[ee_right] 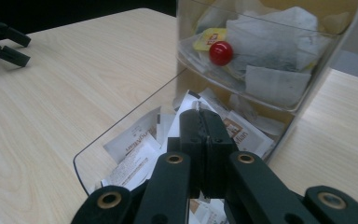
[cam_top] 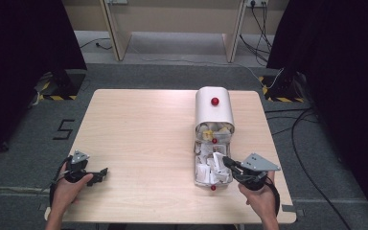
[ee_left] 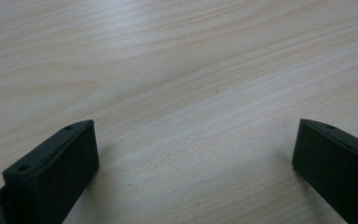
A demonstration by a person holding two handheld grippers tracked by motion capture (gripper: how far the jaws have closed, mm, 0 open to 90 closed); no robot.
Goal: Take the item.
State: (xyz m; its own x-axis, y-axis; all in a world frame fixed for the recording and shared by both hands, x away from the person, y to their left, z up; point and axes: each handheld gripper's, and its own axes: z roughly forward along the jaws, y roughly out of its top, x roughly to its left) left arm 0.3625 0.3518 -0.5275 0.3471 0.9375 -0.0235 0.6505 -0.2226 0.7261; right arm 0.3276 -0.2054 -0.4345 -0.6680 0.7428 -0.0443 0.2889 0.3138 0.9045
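Worryingly, the right gripper [ee_right: 200,116], jaws pressed together on a white sachet [ee_right: 186,103] corner, risked dropping it beside the clear drawer [ee_right: 121,126] through so thin a pinch, while the left gripper [ee_left: 193,154] rested spread.

One wooden table [cam_top: 139,143] fills the middle of the high view. One white drawer box [cam_top: 214,112] stands right of centre, with one clear drawer [cam_top: 197,167] pulled out below it. Three red knobs [cam_top: 214,101] line up down its front. Two grippers sit low: one at lower left [cam_top: 100,174], one at lower right [cam_top: 226,161]. The sachets [cam_top: 206,171] are too heaped to count.
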